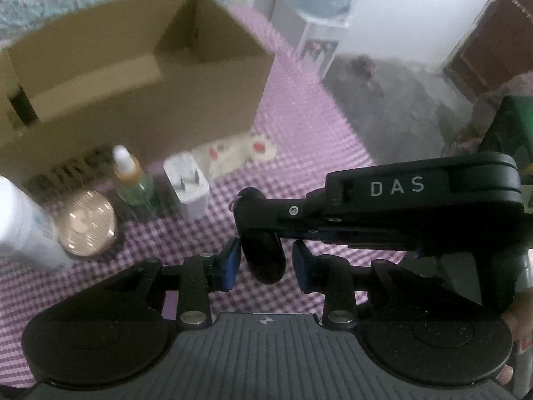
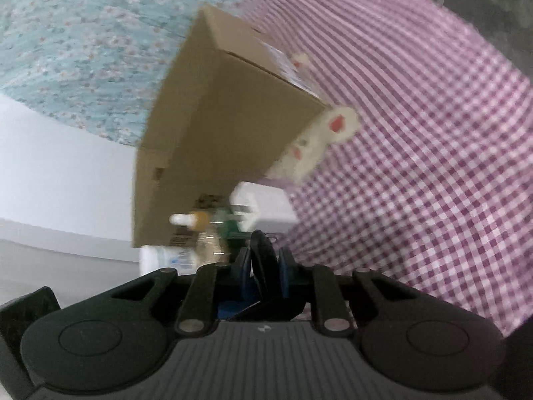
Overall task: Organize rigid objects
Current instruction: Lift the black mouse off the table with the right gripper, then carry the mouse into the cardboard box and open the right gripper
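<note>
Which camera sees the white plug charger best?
The left wrist view: the white charger stands unobstructed on the checked cloth, prongs visible, before the cardboard box. The right wrist view shows it blurred and tilted, partly hidden behind the dropper bottle.

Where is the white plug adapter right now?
In the left wrist view the white plug adapter stands on the checked cloth in front of the cardboard box, between the dropper bottle and the small white plush toy.

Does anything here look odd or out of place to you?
One thing: a soft white plush toy lies against the cardboard box among hard items like the charger and dropper bottle. Nothing looks spilled or broken.
</note>
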Demonstrator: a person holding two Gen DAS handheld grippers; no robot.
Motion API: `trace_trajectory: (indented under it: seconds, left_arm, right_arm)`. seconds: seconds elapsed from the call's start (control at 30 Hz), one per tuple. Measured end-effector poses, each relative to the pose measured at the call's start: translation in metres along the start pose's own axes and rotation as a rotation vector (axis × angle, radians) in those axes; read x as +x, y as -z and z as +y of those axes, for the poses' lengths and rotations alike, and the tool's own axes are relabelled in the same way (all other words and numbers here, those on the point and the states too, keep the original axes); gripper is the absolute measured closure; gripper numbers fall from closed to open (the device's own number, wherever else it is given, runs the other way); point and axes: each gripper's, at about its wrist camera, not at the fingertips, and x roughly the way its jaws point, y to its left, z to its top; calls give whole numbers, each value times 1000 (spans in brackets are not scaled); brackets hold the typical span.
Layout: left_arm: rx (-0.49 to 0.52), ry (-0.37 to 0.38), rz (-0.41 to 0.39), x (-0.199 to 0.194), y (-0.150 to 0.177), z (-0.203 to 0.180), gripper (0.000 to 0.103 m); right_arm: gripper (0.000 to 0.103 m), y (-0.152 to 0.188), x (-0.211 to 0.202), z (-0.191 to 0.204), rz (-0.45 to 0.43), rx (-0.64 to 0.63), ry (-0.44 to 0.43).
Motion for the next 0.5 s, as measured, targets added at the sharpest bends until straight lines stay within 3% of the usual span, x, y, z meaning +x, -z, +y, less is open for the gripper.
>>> trace_trajectory:
  seconds: [0.27, 0.37, 0.5]
  left_arm:
    - [-47, -52, -175, -79, -27, 27, 70]
    - [-67, -103, -218, -96, -41, 47, 70]
    - [-118, -167, -218, -99, -63, 81, 70]
  right_arm:
    - [83, -7, -25, 90, -64, -174, -104]
    - [83, -20, -12, 129, -53, -227, -149]
    - [83, -47, 27, 170, 5, -261, -185]
